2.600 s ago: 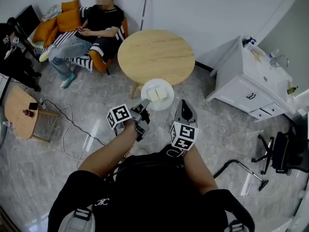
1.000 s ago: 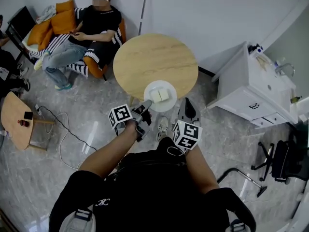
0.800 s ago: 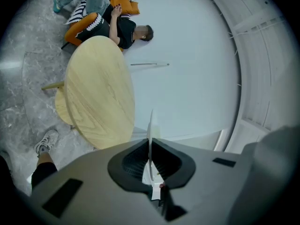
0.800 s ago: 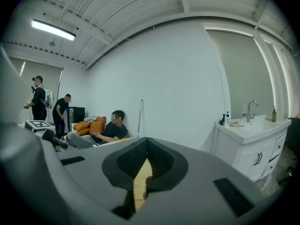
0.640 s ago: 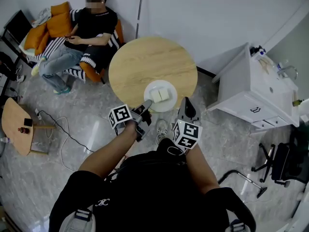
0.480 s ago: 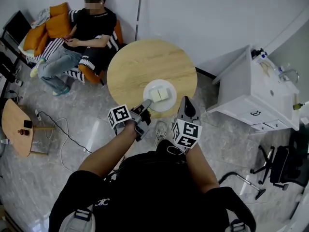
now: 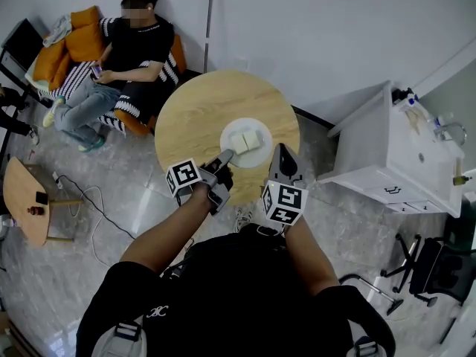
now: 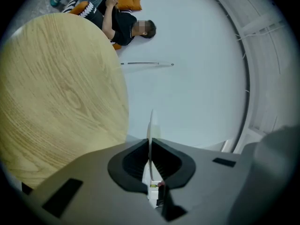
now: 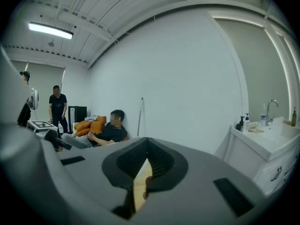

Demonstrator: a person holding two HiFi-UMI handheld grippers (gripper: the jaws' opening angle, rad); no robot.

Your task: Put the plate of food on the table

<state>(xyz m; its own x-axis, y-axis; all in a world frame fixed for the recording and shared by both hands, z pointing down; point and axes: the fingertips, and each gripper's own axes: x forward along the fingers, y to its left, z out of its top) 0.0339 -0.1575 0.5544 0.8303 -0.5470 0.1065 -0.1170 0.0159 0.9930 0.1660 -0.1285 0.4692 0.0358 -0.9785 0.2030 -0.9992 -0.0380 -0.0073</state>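
A pale marbled floor (image 7: 111, 274) is seen beneath everything, and most of the middle ground is taken up by a round wooden surface (image 7: 197, 114). A white sink cabinet (image 7: 387, 162) is set against the wall to the right, well apart from it. To the far left a person (image 7: 134, 47) is seated on an orange sofa (image 7: 74, 39).

A white plate (image 7: 253, 160) is held level over the near right part of the surface, inside its edge. Whether the plate is touching the wood cannot be told. Its near left rim is pinched by the left tongs (image 7: 225, 155). In the left gripper view the rim is seen edge-on as a thin white line, clamped between the two jaws.

The right tongs (image 7: 282, 149) are held just beside the plate's right rim and apart from it. Their jaws are drawn together at the tips with nothing between them (only a sliver of the wood is seen through the slit behind).

Two pale square pieces of food (image 7: 238, 143) are laid side by side at the middle of the plate.
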